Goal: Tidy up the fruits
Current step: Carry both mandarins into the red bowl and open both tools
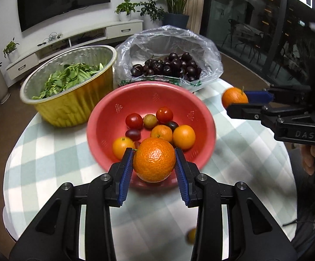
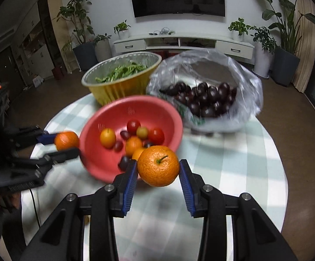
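My left gripper (image 1: 154,163) is shut on a mandarin (image 1: 154,159) and holds it above the near rim of the red bowl (image 1: 105,117). My right gripper (image 2: 158,169) is shut on another mandarin (image 2: 158,165), over the table by the red bowl (image 2: 105,169). The bowl holds small oranges (image 1: 184,136), cherry tomatoes (image 1: 164,114) and dark grapes. The left wrist view shows the right gripper (image 1: 236,100) at the right edge with its mandarin (image 1: 234,97). The right wrist view shows the left gripper (image 2: 67,144) at the left with its mandarin (image 2: 66,140).
A gold foil bowl of greens (image 1: 68,106) stands behind the red bowl at the left. A clear plastic bag of dark cherries (image 1: 170,66) sits behind it at the right. The round table has a checked cloth (image 1: 48,152). A small orange fruit (image 1: 191,236) lies near the table's front.
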Demonstrator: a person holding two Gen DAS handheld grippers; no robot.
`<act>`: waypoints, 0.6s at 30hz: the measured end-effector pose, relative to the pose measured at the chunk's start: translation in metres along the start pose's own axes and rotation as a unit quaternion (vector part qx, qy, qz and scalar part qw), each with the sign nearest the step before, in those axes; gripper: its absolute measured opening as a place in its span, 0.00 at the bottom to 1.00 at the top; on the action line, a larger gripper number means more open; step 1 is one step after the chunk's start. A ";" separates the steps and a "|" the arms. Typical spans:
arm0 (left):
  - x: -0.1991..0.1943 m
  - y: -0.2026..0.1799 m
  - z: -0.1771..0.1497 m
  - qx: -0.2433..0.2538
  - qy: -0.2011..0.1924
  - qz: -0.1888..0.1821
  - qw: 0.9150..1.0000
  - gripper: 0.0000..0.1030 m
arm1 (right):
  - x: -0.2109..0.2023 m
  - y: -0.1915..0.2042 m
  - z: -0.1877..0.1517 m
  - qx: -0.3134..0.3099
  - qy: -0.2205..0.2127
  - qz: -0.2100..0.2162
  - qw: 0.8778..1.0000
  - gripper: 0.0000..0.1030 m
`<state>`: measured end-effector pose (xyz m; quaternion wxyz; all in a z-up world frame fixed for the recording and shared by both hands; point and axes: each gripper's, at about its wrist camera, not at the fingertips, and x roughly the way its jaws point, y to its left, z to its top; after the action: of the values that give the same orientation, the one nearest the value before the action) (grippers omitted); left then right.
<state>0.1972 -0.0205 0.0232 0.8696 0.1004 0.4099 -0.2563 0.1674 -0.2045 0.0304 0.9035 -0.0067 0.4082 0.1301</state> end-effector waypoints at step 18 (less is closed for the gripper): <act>0.078 0.006 0.005 0.000 0.034 -0.002 0.999 0.35 | 0.093 0.018 0.028 -0.028 0.059 -0.005 0.998 0.40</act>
<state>0.2452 -0.0452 -0.0335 0.8549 0.1079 0.4391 -0.2544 0.2425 -0.1623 -0.0180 0.8779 -0.0422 0.4570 0.1364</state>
